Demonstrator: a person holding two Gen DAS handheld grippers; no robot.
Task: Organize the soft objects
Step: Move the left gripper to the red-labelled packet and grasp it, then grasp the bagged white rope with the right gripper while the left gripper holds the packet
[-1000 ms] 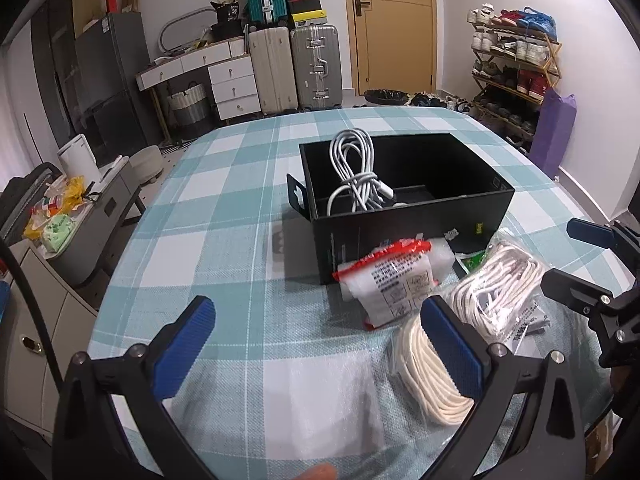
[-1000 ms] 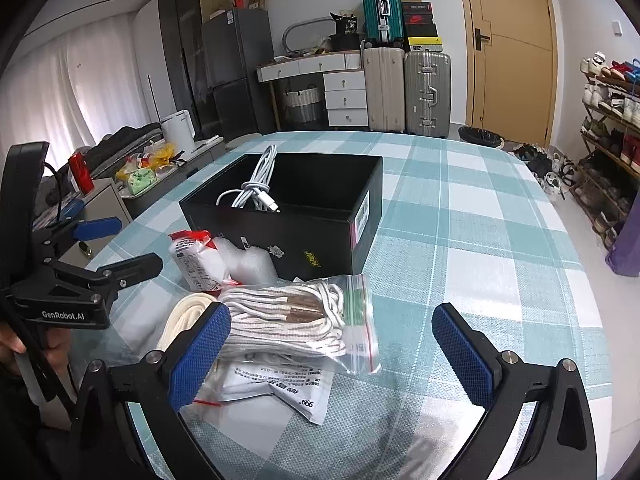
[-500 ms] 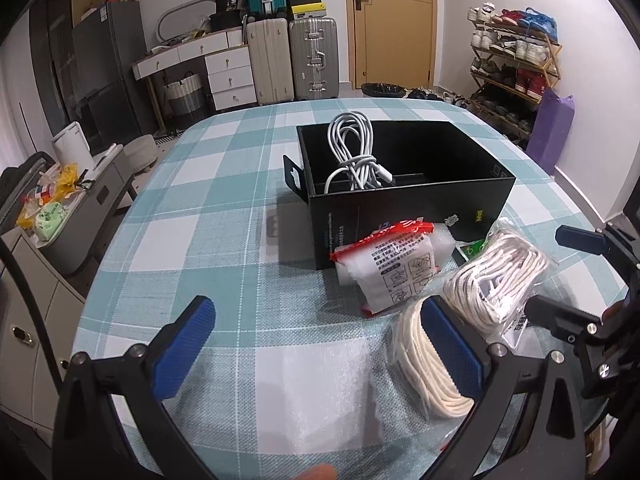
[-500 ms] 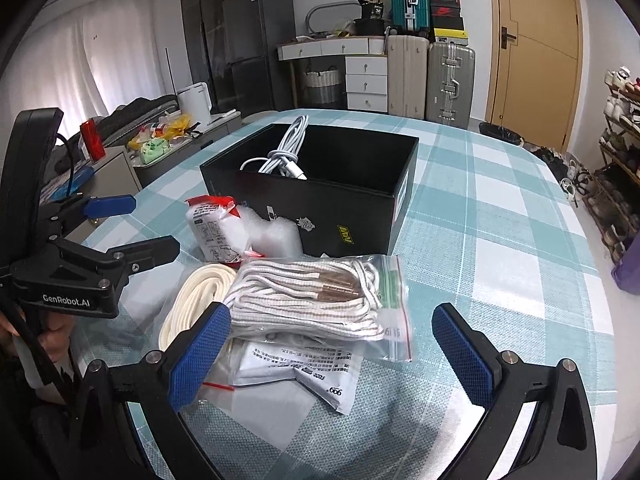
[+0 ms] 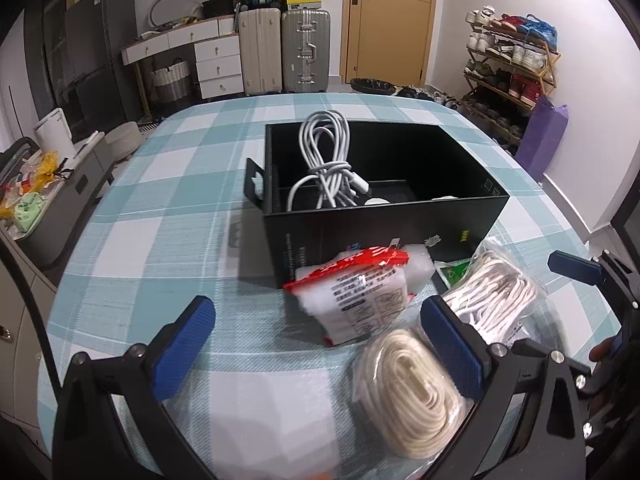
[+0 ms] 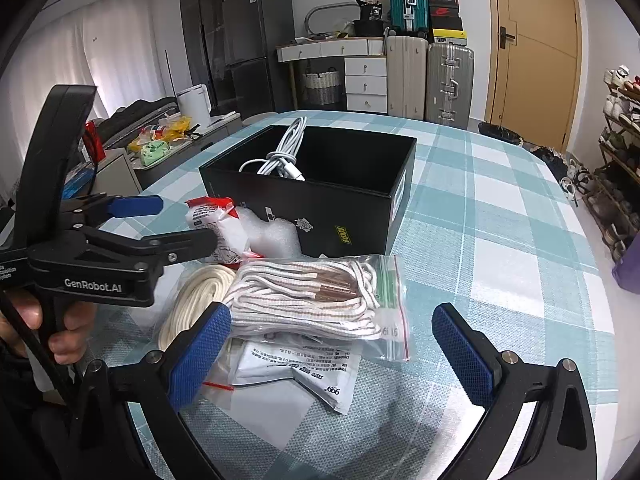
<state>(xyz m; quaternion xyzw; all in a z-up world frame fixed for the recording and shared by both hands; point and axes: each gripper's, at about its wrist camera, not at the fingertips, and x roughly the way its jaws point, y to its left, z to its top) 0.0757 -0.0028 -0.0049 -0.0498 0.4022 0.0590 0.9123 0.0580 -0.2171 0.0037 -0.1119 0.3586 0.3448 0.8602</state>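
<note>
Both claws gape wide, holding nothing. The bagged striped rope (image 6: 316, 296) lies near the black box (image 6: 320, 184); right claw (image 6: 332, 348) should straddle its thick middle, not the slippery film.

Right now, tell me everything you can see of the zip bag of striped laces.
The zip bag of striped laces is clear plastic with a red-and-green zip strip at its right end. Inside lies a loose bundle of white cords with thin brown stripes and coppery tips. It lies flat in front of the black box, resting on white printed packets, with the cream rope coil at its left. Neither gripper touches it.
</note>
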